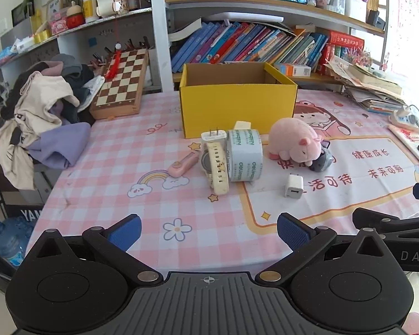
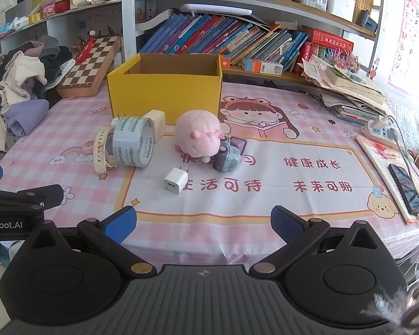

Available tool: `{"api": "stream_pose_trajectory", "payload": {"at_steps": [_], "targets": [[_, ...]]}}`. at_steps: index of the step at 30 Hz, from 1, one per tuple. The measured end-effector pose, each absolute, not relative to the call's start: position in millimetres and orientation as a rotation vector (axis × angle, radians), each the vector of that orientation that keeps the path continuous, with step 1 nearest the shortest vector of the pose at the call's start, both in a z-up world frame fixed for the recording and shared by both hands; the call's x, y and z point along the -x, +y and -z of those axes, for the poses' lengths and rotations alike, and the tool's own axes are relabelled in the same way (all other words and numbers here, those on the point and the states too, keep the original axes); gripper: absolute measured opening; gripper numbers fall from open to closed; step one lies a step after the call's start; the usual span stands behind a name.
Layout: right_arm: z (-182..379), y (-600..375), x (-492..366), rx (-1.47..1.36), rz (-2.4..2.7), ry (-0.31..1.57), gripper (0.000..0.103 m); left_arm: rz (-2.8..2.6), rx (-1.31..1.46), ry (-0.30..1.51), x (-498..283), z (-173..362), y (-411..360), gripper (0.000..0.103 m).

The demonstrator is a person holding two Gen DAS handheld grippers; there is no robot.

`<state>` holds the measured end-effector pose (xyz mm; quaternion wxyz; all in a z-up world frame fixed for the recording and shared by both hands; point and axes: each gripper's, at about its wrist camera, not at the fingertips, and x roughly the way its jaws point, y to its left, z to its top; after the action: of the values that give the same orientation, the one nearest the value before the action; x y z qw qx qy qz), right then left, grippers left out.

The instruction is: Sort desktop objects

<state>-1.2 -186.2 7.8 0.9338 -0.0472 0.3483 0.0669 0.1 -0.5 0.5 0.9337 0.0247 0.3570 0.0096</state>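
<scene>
Left claw [image 1: 209,230]: jaws wide, empty, over the near edge of the worktop [image 1: 103,195].
Pink utility knife [image 1: 183,164]: leftmost item, flat, easy pinch across its width.
Watch [image 1: 216,164]: leans against the tape roll [image 1: 244,155]; lift it clear first.
Yellow box [image 1: 237,109]: open-topped, toward the far edge; probably the drop spot.
White charger [image 2: 176,180]: nearest, stands alone.
Right claw [image 2: 204,224]: spread open, holding nothing; start here, squeezing the flat sides.

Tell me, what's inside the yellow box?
The yellow box is open on top, and only bare brown inner walls show, with nothing sticking up. Its floor is hidden behind the front wall, so something small could still lie at the bottom.
</scene>
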Motion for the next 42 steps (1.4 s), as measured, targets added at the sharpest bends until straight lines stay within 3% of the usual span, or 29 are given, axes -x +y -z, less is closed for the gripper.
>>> {"api": "stream_pose_trajectory", "payload": {"at_steps": [42], "targets": [[-6.6,-180.0,3.1,0.105,-0.144,0.728,0.103,-0.014,-0.032,0.740,2.6,-0.1,4.0,0.103]]}}
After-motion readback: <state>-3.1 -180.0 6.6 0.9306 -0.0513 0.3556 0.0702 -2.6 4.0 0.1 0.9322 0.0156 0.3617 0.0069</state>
